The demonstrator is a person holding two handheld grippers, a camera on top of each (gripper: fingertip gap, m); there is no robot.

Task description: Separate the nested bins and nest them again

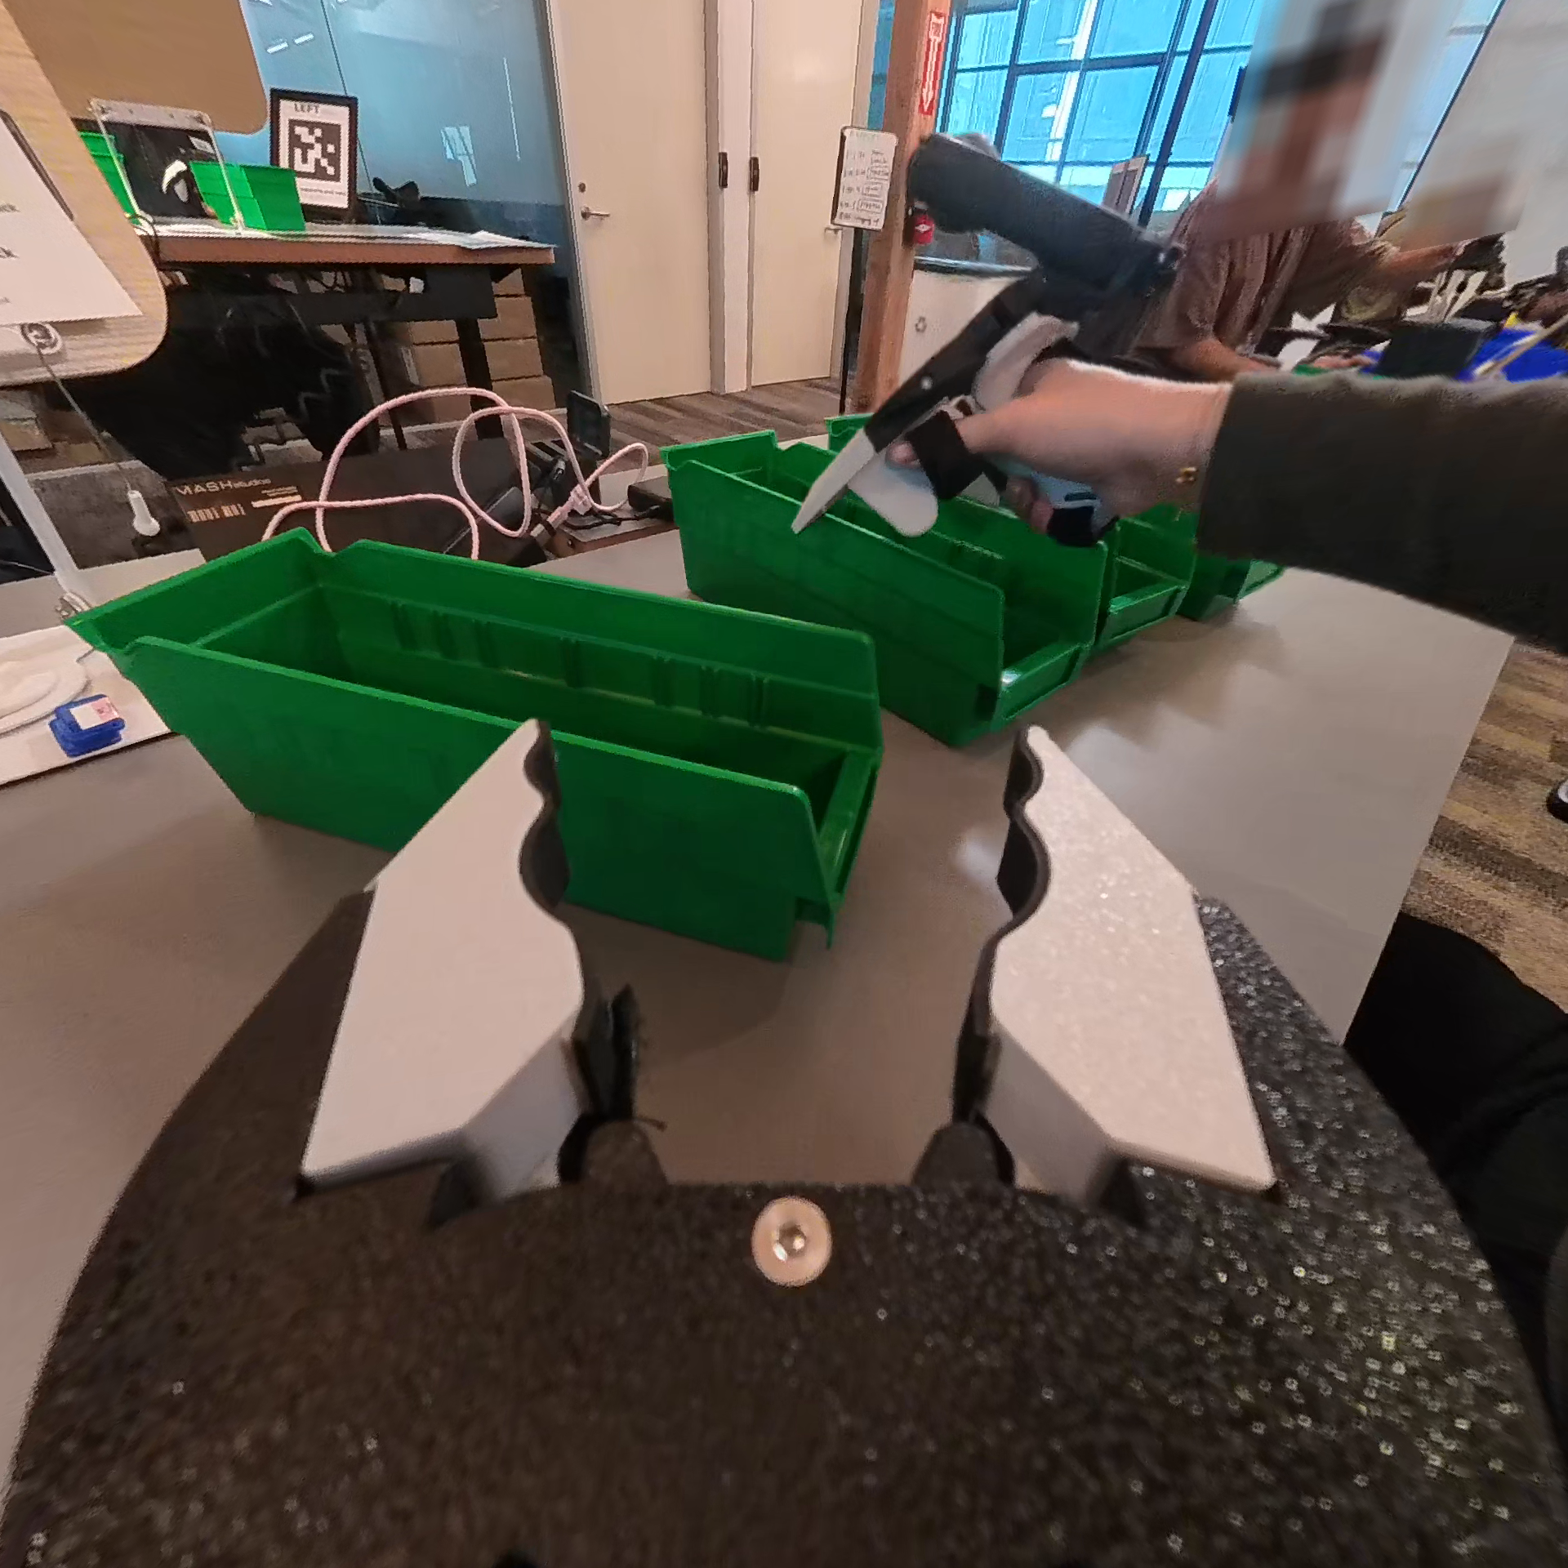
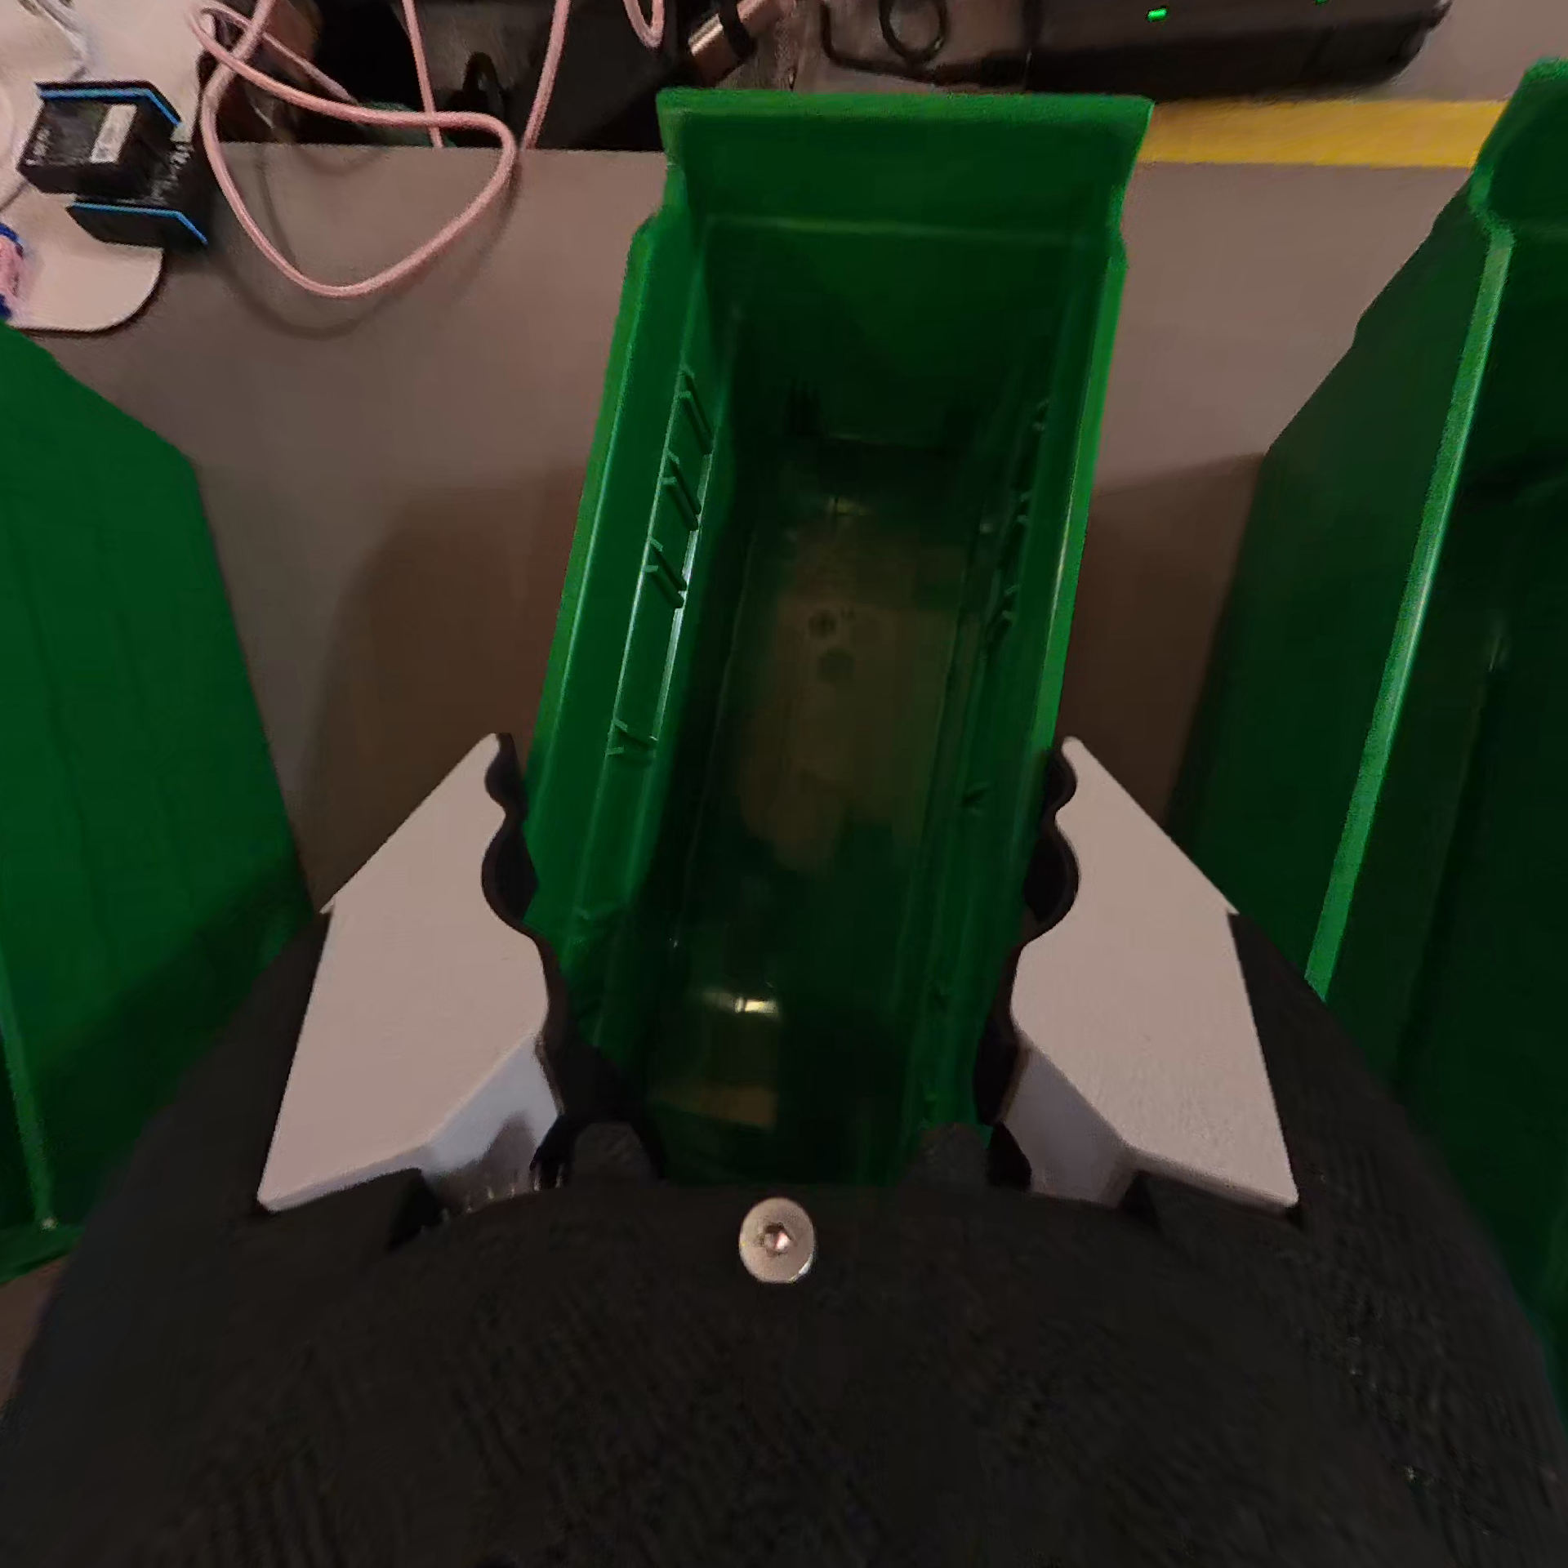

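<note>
Left claw point(image 1: 776, 768) spread wide, holding nothing, above grey tabletop point(image 1: 1188, 764) near a green bin point(image 1: 475, 704). Right claw point(image 2: 776, 781) spread around another green bin point(image 2: 848, 594), maybe touching.

We see a smooth grey table point(image 1: 1188, 806) carrying a row of long green bins: the nearest bin point(image 1: 475, 721) lies alone at the left, the middle bin point(image 1: 848, 594) beside it, and further bins point(image 1: 1145, 585) beyond. A white sheet point(image 1: 51, 721) with a small blue object point(image 1: 81, 730) rests at the table's left edge.
</note>
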